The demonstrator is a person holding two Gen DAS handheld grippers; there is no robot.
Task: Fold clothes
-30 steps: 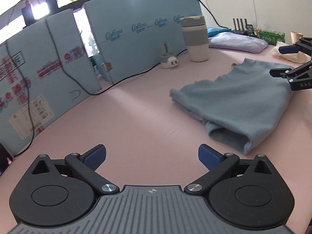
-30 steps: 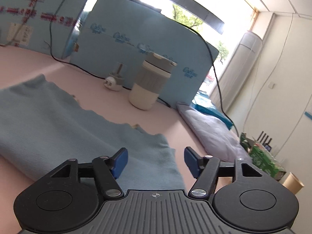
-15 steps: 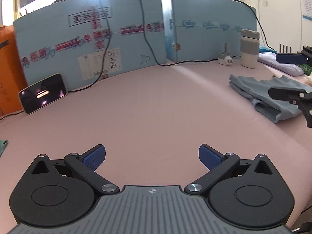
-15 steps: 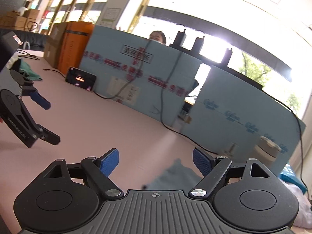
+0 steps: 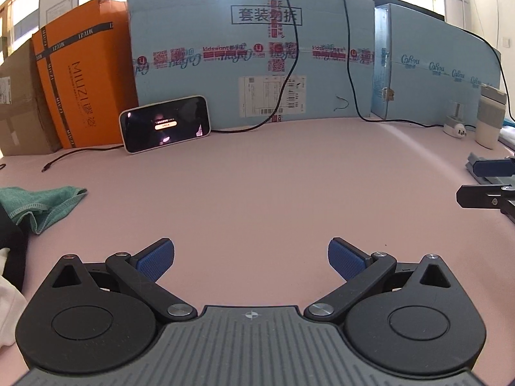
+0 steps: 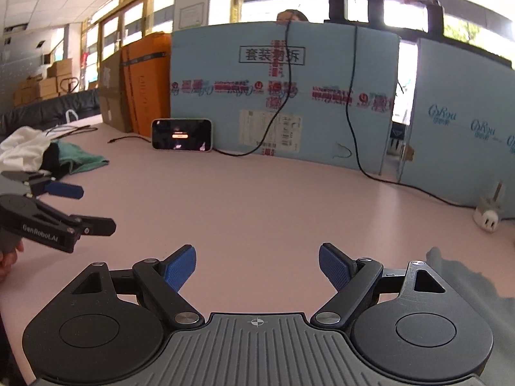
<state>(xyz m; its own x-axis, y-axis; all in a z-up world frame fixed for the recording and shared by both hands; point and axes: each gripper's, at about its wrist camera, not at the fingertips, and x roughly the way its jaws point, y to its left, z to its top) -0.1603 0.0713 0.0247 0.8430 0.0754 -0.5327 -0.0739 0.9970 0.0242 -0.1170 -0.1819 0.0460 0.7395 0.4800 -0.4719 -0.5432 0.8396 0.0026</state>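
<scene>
Pink table (image 5: 257,193), blue foam boards (image 5: 257,64) standing along its far edge.

Left gripper (image 5: 251,259): jaws wide, nothing between the blue pads, bare table beneath. Seen from the right wrist it sits at 9 o'clock (image 6: 80,206), jaws parted there too.

Right gripper (image 6: 257,268): jaws wide, empty. From the left wrist only its fingertips show, at 3 o'clock (image 5: 482,181).

Grey-blue garment (image 6: 466,276): folded, flat on the table at 4 o'clock just beside the right gripper; a sliver also at 3 o'clock in the left view (image 5: 473,167).

Clothes pile: green cloth (image 5: 42,206) at 9 o'clock of the left gripper, with white cloth (image 6: 24,148) and something black heaped behind it.

Farther out: phone (image 5: 165,124), screen lit, leaning against the boards at 11 o'clock; orange box (image 5: 83,80) left of it. Cup (image 5: 491,115) and plug (image 6: 489,215) far off at 2 o'clock. Black cables (image 5: 289,48) hang down the boards.
</scene>
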